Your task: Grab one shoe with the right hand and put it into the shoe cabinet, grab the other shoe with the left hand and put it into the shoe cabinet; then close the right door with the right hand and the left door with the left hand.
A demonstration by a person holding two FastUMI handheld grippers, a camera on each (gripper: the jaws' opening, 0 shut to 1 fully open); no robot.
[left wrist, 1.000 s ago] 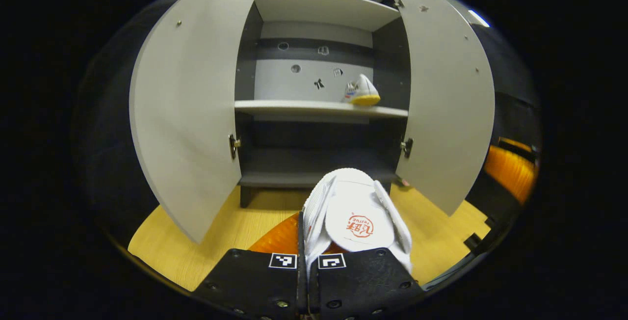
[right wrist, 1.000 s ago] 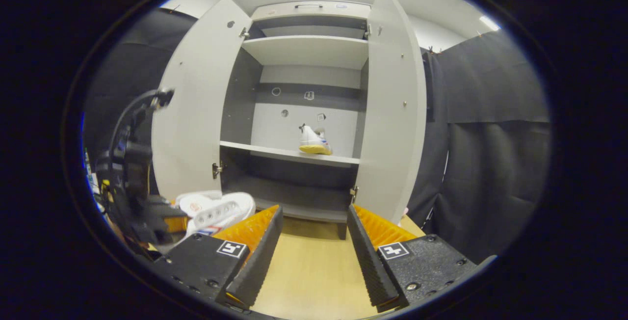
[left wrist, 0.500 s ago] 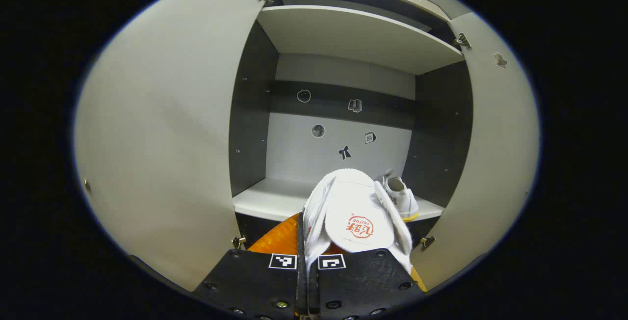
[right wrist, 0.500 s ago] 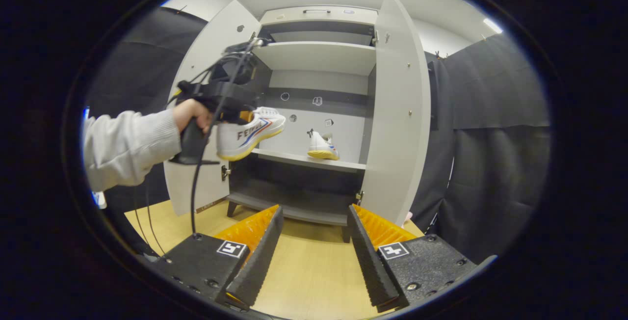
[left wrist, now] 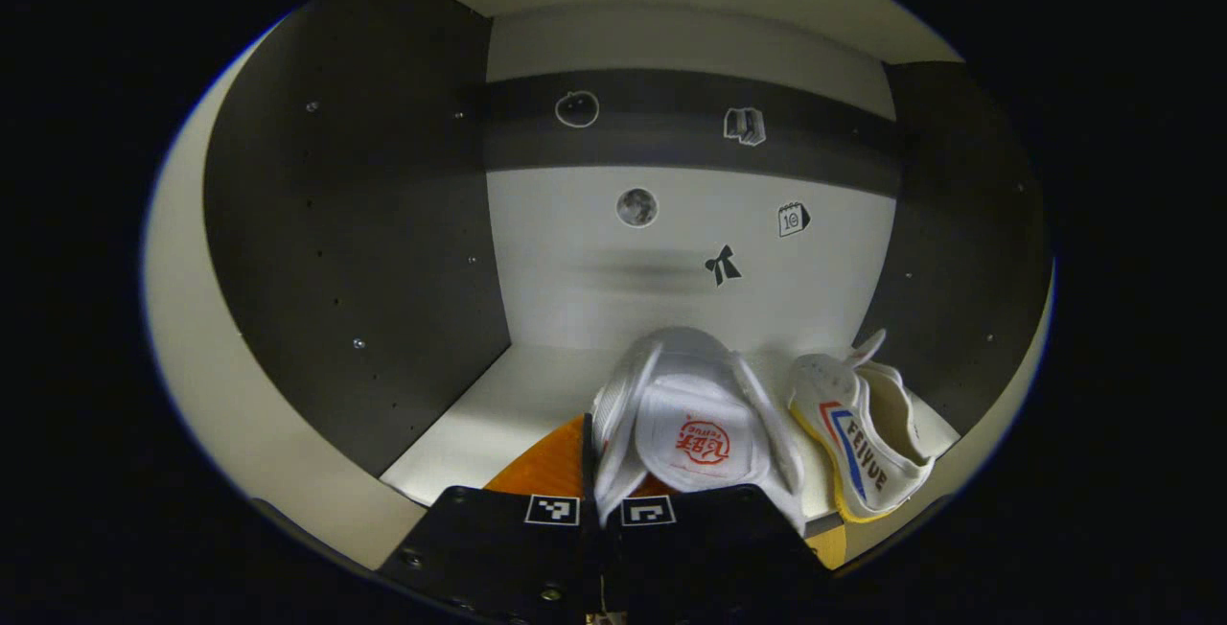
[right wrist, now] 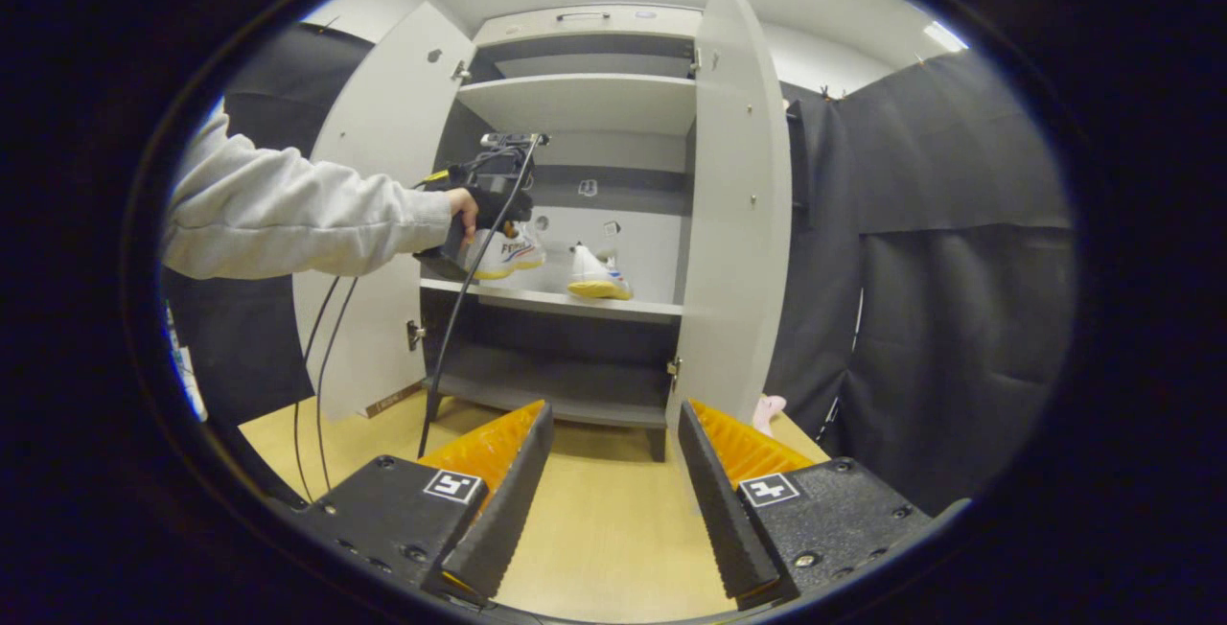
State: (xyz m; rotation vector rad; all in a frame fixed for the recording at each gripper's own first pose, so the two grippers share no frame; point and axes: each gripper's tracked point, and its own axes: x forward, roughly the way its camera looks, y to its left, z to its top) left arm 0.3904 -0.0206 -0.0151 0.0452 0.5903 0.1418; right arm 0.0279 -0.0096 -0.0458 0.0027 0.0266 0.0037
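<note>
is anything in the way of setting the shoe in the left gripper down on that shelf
Nothing visible blocks it. The held shoe in the left gripper is above the bare shelf; the other shoe sits apart, to its right.

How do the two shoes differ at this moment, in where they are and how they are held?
The first shoe rests on the cabinet's middle shelf, free of any gripper; the second shoe is clamped in the left gripper above that shelf. The first shoe shows its striped side in the left gripper view; the second shoe shows its opening and insole. Both are white with yellow soles.
</note>
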